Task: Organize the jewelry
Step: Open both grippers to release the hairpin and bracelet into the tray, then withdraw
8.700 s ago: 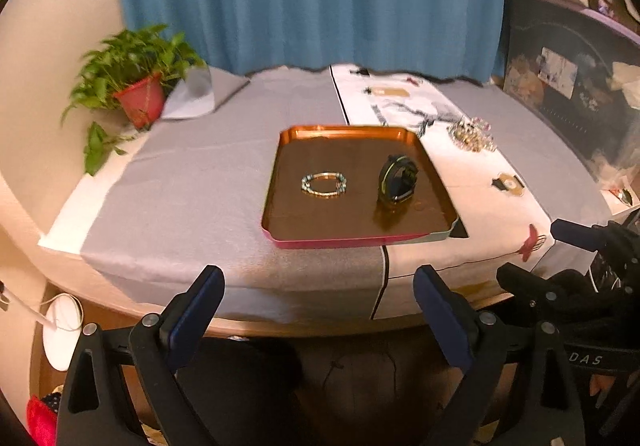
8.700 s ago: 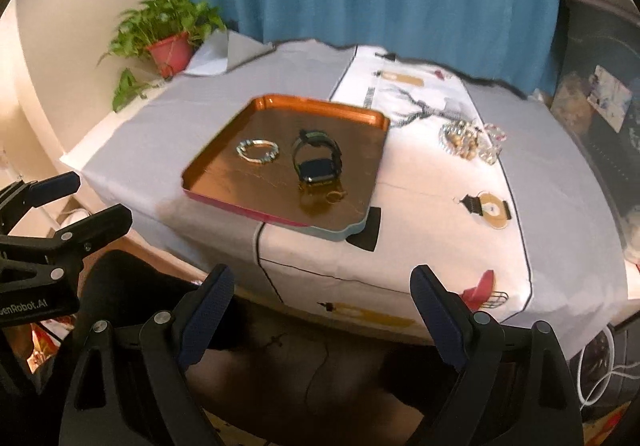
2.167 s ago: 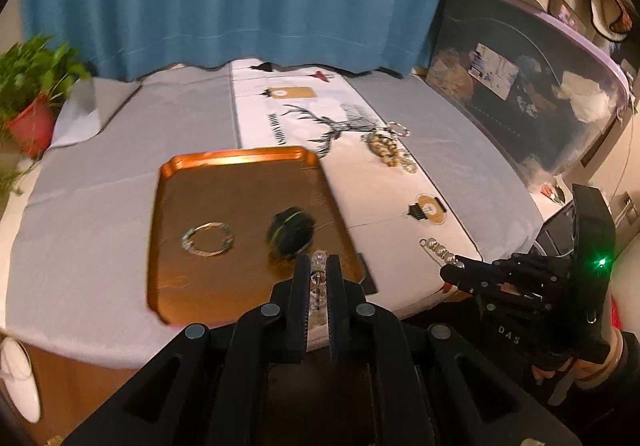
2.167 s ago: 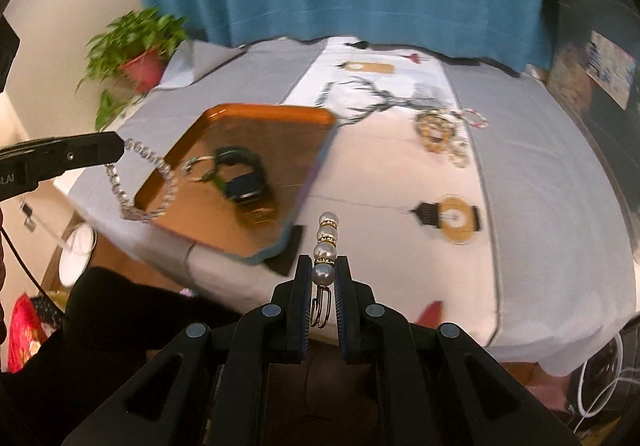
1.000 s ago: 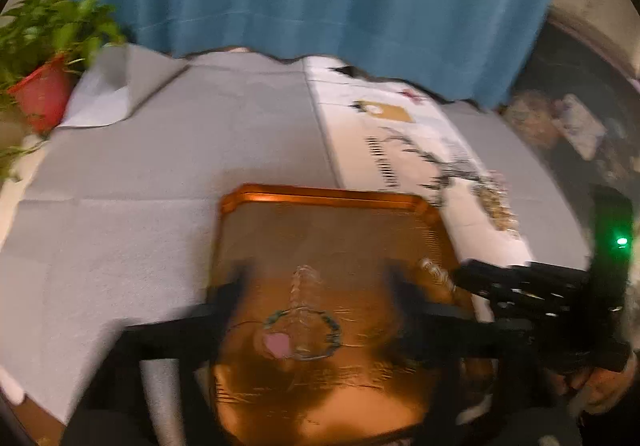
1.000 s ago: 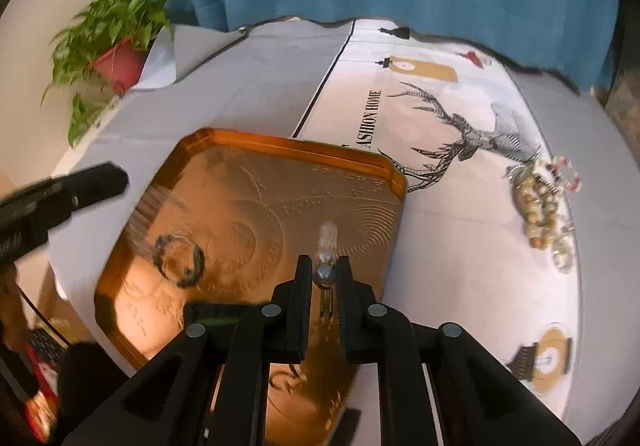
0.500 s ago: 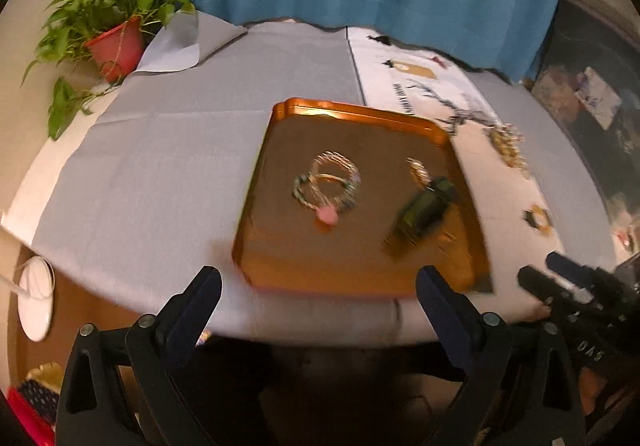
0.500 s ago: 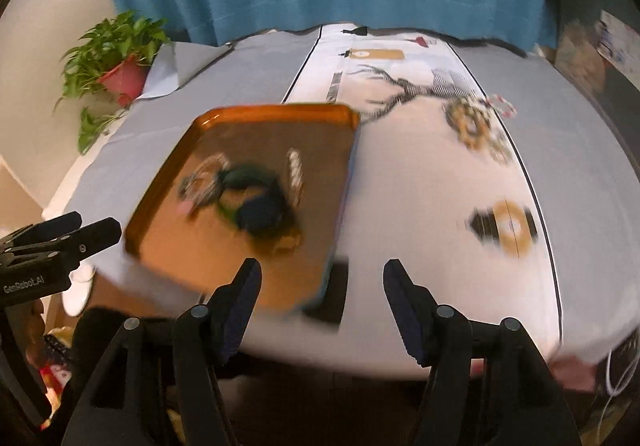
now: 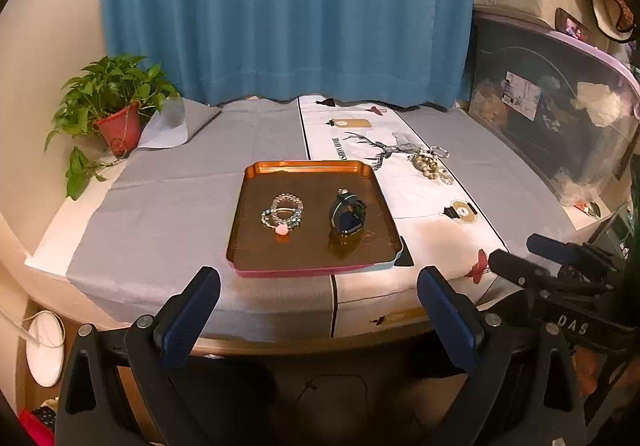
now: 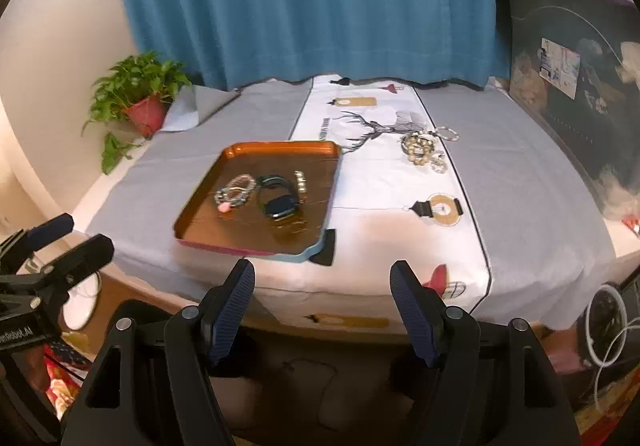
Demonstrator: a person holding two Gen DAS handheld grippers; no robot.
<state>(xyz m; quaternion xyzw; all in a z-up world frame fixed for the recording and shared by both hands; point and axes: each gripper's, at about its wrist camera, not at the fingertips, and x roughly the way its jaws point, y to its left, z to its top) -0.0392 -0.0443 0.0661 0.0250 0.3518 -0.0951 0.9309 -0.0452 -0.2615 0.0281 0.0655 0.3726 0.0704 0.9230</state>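
A cloth-covered table [image 9: 180, 198] before a blue curtain [image 9: 280, 14]. The tray [image 9: 256, 270] lies lengthwise ahead of the left gripper [image 9: 318, 310] and right gripper [image 10: 322, 306], both spread apart.

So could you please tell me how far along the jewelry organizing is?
Done: bracelets, a watch and a pearl piece lie in the copper tray. In hand: nothing; left gripper and right gripper are open. Left: the bead pile on the runner.

Both wrist views face the tray [image 9: 376, 182] [image 10: 208, 190] from off-table.
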